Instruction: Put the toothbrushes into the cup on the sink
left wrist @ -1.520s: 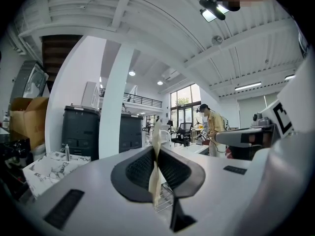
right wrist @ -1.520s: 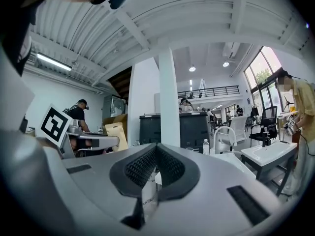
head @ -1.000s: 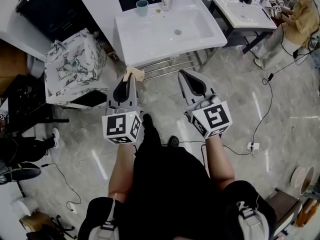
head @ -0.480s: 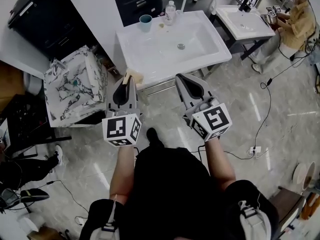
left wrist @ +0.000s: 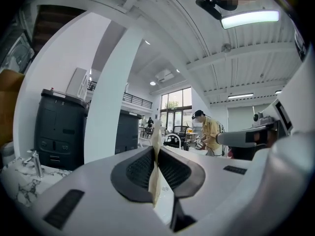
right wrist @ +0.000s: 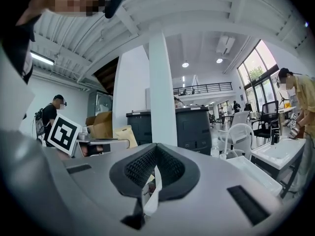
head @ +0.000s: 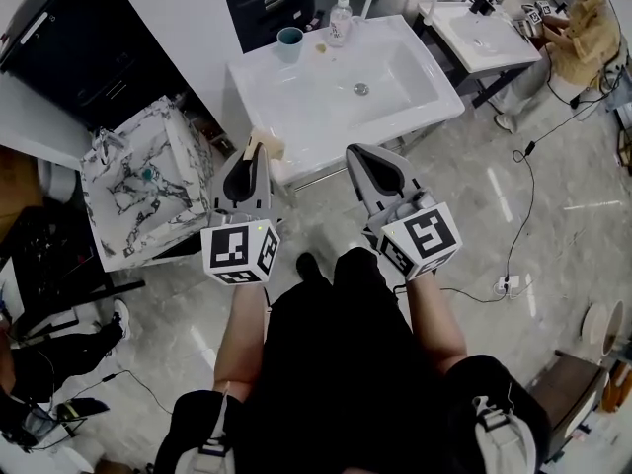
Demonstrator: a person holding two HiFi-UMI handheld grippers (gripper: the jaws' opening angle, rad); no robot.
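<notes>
Jaws of left gripper (head: 255,156) were clamped on beige strip (head: 265,146) jutting past tips, jaws of right gripper (head: 366,156) were pressed together.

Both forearms extend forward, left claw (head: 257,158) pinching a cream strip (left wrist: 156,154), right claw (head: 361,156) closed.

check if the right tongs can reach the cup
Probably not yet: the right tongs are only at the near edge of the sink, and the cup stands at its far rim. Nothing blocks the way.

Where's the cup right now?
In the head view, the teal cup sits on the far left corner of the sink, just left of the clear bottle.
</notes>
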